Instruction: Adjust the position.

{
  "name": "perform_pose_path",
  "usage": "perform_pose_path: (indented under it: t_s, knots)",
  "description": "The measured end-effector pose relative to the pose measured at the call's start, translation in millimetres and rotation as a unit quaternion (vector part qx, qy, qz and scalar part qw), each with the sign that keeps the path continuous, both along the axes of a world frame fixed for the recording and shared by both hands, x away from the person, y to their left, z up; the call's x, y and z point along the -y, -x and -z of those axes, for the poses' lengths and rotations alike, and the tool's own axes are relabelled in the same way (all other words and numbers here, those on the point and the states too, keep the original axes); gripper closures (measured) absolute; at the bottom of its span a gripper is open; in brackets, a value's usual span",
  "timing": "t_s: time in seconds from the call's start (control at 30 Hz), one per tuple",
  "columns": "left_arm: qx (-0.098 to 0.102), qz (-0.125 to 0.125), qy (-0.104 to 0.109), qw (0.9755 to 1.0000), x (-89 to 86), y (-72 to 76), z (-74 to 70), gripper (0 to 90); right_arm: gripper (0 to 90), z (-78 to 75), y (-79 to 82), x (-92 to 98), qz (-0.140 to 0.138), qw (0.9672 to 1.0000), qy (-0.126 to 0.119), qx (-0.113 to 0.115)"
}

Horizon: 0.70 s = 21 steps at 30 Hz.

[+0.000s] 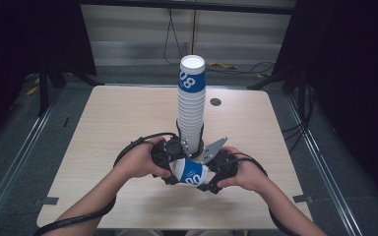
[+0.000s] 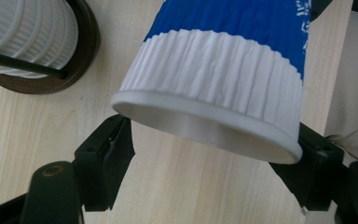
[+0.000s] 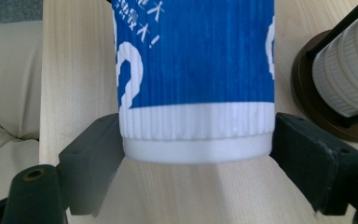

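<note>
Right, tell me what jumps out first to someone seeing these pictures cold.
First is the tall stack of cups, white ribbed paper with a blue-banded one on top, rising from a round dark holder at the middle of the wooden table. Just in front of it, near the table's front edge, a single blue-and-white cup lies sideways, clamped at its ends between the left gripper and the right gripper.
</note>
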<state>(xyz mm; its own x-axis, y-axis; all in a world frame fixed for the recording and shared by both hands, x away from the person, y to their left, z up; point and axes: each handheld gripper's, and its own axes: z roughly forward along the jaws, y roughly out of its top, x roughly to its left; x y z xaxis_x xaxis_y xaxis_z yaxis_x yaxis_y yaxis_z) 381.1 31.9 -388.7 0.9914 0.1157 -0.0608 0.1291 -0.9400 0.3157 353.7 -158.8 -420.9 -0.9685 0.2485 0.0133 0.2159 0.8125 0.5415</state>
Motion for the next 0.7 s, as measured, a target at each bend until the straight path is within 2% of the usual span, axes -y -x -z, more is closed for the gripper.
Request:
perform_pose_path:
  t_s: [0.13, 0.23, 0.3, 0.4, 0.43, 0.57, 0.7]
  knots:
    - [-0.004, -0.002, -0.017, 0.9999, 1.6, 0.0, -0.5, 24.6, 16.5, 2.2, -0.1, -0.7, 0.001, 1.0000, -0.004, -0.001]
    - [-0.008, -0.004, -0.017, 0.9998, 1.8, -0.2, -0.8, 24.6, 16.7, 3.9, 0.3, -1.3, 0.004, 1.0000, -0.004, -0.004]
    - [-0.006, 0.001, -0.025, 0.9997, 2.6, -0.3, -1.7, 24.6, 17.5, 4.7, 0.2, -1.8, 0.002, 1.0000, -0.006, -0.004]
    - [-0.009, -0.004, -0.024, 0.9997, 4.3, 1.5, -2.1, 24.5, 19.6, 5.1, -0.1, -2.6, 0.001, 1.0000, -0.006, -0.005]
    - [-0.005, 0.003, -0.027, 0.9996, 4.8, 0.6, -3.2, 24.4, 20.5, 5.3, 0.0, -3.2, 0.001, 1.0000, -0.006, -0.005]
    - [-0.005, 0.005, -0.031, 0.9995, 5.8, 1.3, -3.1, 24.2, 30.3, 6.1, 0.9, -6.1, -0.006, 0.9999, -0.009, -0.008]
    - [-0.004, 0.008, -0.021, 0.9997, 4.5, 1.1, -3.8, 23.6, 30.8, 9.9, 2.1, -7.7, -0.008, 0.9999, -0.006, -0.007]
